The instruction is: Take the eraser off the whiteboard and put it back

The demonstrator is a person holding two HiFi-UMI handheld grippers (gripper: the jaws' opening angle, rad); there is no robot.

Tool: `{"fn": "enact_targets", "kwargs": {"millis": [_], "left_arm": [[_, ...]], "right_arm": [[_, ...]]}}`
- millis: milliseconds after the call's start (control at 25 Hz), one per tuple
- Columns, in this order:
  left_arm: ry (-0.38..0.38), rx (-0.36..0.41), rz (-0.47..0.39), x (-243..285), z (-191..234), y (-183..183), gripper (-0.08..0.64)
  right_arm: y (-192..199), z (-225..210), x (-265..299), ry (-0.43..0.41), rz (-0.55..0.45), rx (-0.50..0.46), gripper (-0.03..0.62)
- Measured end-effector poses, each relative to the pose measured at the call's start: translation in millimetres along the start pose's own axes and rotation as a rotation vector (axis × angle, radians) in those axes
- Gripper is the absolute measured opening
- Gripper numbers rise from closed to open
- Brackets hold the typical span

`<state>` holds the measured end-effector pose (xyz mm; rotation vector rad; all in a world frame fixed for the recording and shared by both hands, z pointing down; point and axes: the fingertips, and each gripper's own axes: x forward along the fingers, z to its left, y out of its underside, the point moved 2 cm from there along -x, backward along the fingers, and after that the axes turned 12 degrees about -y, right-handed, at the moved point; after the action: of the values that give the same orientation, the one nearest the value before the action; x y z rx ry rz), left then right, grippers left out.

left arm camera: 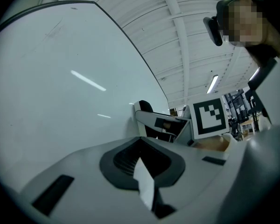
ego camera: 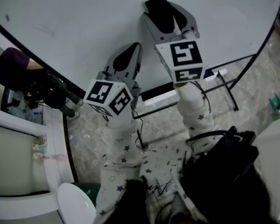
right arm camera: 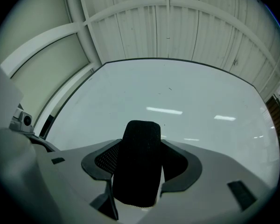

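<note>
The right hand-held gripper [ego camera: 164, 14] was raised toward the whiteboard [ego camera: 84, 27], its jaws spread fairly wide and closed on the black eraser [ego camera: 158, 10]. In the right gripper view the eraser [right arm camera: 137, 169] stood upright between the two dark ribbed pads [right arm camera: 105, 160]. Its rounded, textured end rose past the jaw tips, with the pale whiteboard [right arm camera: 186, 97] filling the space beyond it. The left gripper view showed the same eraser [left arm camera: 145, 107] from the side, its far end very close to the whiteboard [left arm camera: 60, 106]; whether it actually touched the surface could not be told. Just beside the right one and lower in the head view, the left hand-held gripper [ego camera: 129, 54] pointed at the board too. Its jaws were drawn together with nothing between them, as that gripper's own view [left arm camera: 142, 169] confirmed. Each gripper carried its cube of black and white square markers, the left cube [ego camera: 108, 97] near the middle of the head view and the right cube [ego camera: 185, 59] above and to its right. Both forearms wore light sleeves [ego camera: 123, 143] printed with small stars. Below the board's dark lower edge, the legs of its stand [ego camera: 231, 90] rested on a mottled grey floor [ego camera: 91, 129]. A person in a dark purple top [ego camera: 11, 69] was partly visible at the left edge of the head view.
</note>
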<state>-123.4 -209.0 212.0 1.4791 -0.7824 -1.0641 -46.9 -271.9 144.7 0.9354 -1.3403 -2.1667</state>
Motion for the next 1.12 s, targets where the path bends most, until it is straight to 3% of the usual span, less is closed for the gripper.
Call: {"fn": "enact_targets", "kwargs": {"millis": [760, 920, 1120], "left_arm": [[0.054, -0.068, 0.023, 11.3, -5.8, 15.5, 0.002], [0.028, -0.097, 0.028, 24.2, -31.1, 17.2, 0.002], [-0.008, -0.099, 0.031, 11.0, -24.7, 19.5, 0.002]], "right_arm": [[19.1, 13.2, -24.6, -0.074, 0.051, 0.099, 0.262], [29.7, -8.7, -47.1, -0.096, 0.057, 0.160, 0.262], [39.0, 5.1, -54.8, -0.138, 0.059, 0.209, 0.262]]}}
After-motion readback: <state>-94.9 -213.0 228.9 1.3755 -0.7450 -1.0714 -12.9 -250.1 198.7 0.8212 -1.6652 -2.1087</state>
